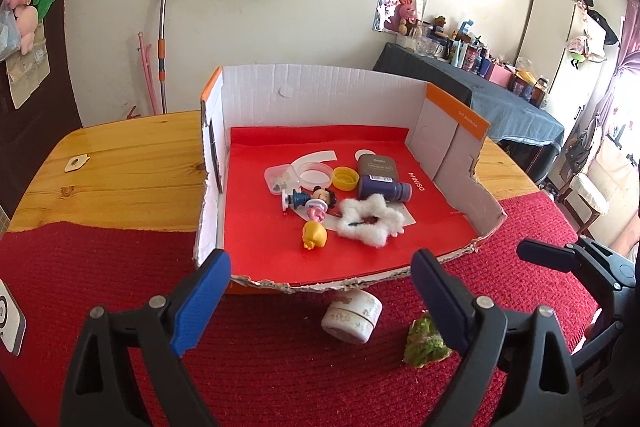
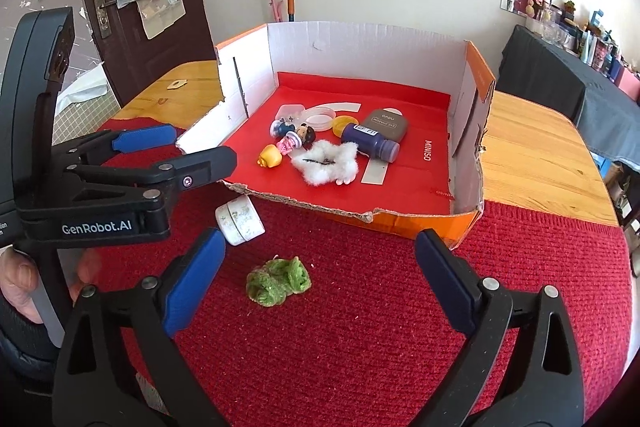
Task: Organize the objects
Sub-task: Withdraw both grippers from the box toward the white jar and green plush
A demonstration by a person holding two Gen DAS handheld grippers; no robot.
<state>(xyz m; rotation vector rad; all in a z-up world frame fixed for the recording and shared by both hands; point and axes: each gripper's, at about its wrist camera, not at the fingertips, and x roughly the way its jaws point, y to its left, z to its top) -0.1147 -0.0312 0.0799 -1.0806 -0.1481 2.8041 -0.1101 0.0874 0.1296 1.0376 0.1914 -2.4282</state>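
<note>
An open cardboard box (image 1: 320, 91) (image 2: 360, 39) with a red floor holds small items: a white fluffy star (image 1: 370, 219) (image 2: 328, 161), a purple bottle (image 1: 382, 187) (image 2: 370, 140), a yellow duck (image 1: 314, 234) (image 2: 270, 155), small figurines (image 1: 308, 199), a yellow cap (image 1: 346, 178). In front of the box, on the red mat, a white floral jar (image 1: 352, 315) (image 2: 240, 219) lies on its side beside a green fuzzy scrunchie (image 1: 424, 343) (image 2: 278, 281). My left gripper (image 1: 320, 299) (image 2: 176, 147) is open above the jar. My right gripper (image 2: 320, 279) (image 1: 560, 259) is open, over the scrunchie.
The box stands on a wooden table (image 1: 120, 159) (image 2: 536, 155) partly covered by the red knitted mat (image 1: 100, 275) (image 2: 400, 327). A small tag (image 1: 76, 163) lies on the wood at left. A dark cluttered side table (image 1: 480, 83) stands to the right.
</note>
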